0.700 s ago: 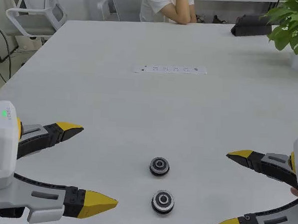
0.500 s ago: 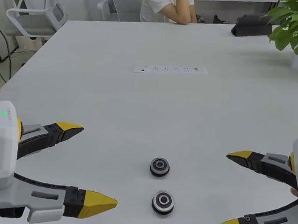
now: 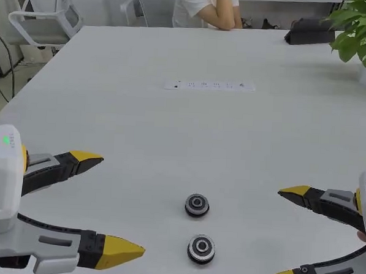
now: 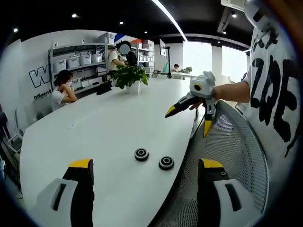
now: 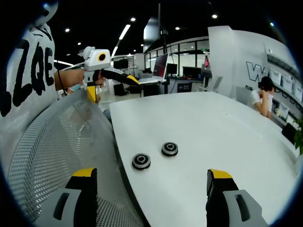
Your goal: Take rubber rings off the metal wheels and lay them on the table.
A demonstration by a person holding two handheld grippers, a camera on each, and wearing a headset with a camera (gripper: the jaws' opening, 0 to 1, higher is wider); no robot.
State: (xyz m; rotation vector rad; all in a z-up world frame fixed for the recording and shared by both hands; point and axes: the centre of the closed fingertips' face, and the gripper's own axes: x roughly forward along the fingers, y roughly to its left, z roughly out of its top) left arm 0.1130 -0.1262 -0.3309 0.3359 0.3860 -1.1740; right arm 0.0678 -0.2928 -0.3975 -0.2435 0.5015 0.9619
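Two metal wheels with black rubber rings lie flat near the table's front edge: the farther wheel (image 3: 196,205) (image 4: 141,154) (image 5: 170,149) and the nearer wheel (image 3: 201,248) (image 4: 166,162) (image 5: 141,161). My left gripper (image 3: 121,205) (image 4: 146,164) (image 5: 113,90) hovers open to the left of them, jaws wide apart and holding nothing. On their right my right gripper (image 3: 268,236) (image 5: 151,172) (image 4: 185,124) is open too, and nothing is between its jaws. Neither gripper touches a wheel.
A white power strip (image 3: 209,85) lies mid-table. A potted plant (image 3: 360,29) stands at the back right, with a black object (image 3: 308,32) beside it. A person (image 3: 205,6) sits at the far end. A mesh chair (image 4: 227,156) is behind the table's front edge.
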